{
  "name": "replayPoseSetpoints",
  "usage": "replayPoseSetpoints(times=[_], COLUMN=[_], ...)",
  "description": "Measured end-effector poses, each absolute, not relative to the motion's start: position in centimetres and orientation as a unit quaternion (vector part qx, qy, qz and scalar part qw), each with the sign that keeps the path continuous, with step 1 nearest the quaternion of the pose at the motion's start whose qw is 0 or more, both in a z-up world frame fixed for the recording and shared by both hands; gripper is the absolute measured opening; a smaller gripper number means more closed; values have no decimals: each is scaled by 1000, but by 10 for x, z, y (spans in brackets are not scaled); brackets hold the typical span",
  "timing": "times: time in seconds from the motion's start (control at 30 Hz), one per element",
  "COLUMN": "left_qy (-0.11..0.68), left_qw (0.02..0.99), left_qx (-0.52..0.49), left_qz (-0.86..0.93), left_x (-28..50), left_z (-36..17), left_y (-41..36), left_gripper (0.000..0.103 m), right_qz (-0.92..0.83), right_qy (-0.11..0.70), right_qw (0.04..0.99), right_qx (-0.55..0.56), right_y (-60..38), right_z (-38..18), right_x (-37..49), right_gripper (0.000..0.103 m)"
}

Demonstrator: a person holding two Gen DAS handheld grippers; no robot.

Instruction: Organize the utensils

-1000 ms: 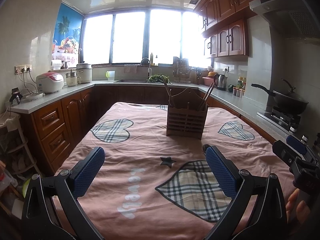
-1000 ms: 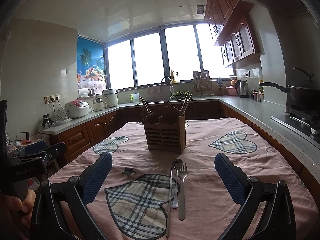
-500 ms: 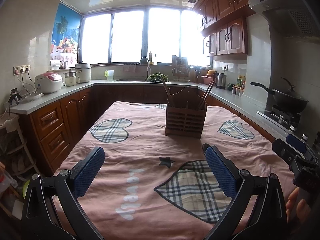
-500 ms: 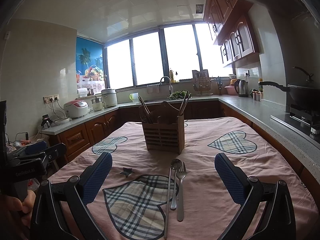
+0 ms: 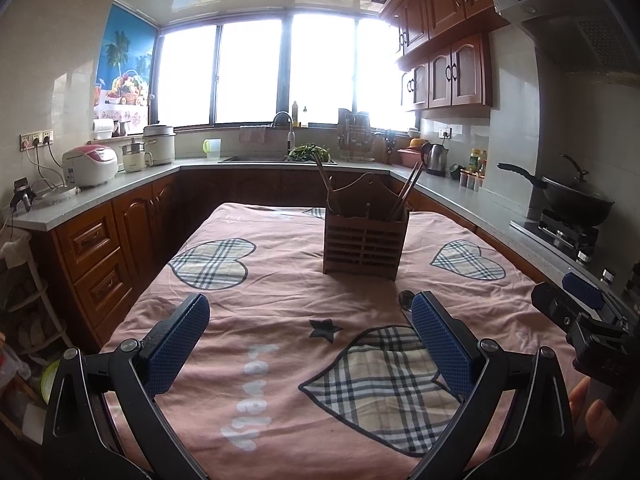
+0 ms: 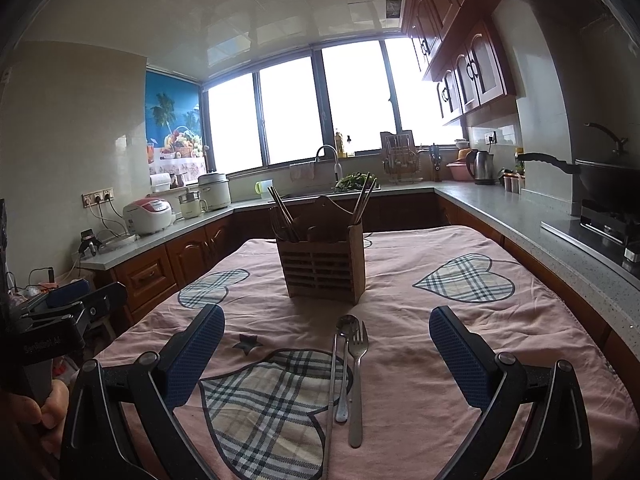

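Note:
A wooden slatted utensil holder (image 5: 365, 242) stands upright mid-table with chopsticks sticking out; it also shows in the right wrist view (image 6: 325, 270). A metal fork (image 6: 357, 376), a spoon (image 6: 345, 360) and a thin chopstick (image 6: 330, 396) lie side by side on the cloth in front of it, between the fingers of my right gripper (image 6: 326, 330), which is open and empty above them. My left gripper (image 5: 308, 314) is open and empty over the cloth, left of the utensils. Only the spoon's bowl (image 5: 405, 298) peeks out beside its right finger.
The table has a pink cloth with plaid hearts (image 6: 460, 320). Wooden cabinets and grey counters (image 5: 100, 200) ring it, with a rice cooker (image 5: 90, 164), sink (image 5: 280, 156), kettle (image 5: 436, 158) and a wok on the stove (image 5: 576, 196). The other handheld gripper shows at the right edge (image 5: 588, 320).
Both views have drifted slightly forward toward the holder and utensils. Both grippers stay open and empty.

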State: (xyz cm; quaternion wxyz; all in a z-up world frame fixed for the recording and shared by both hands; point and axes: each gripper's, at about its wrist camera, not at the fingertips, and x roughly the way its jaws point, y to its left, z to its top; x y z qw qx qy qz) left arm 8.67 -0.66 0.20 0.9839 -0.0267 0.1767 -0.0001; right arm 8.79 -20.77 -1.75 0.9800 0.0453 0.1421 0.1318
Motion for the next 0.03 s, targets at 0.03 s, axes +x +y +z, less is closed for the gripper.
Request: replayPoseSetpoints(times=[0.03], left_qy=[179], left_qw=[984], left_qx=[-28], left_qz=[-1], left_x=[89], left_z=[2], left_y=[-6], left_gripper=[103], right_qz=[132], right_qy=[144], right_qw=[980], right_qx=[46], right_y=[-208], right_z=[-18], right_x=[90], right_gripper=[103])
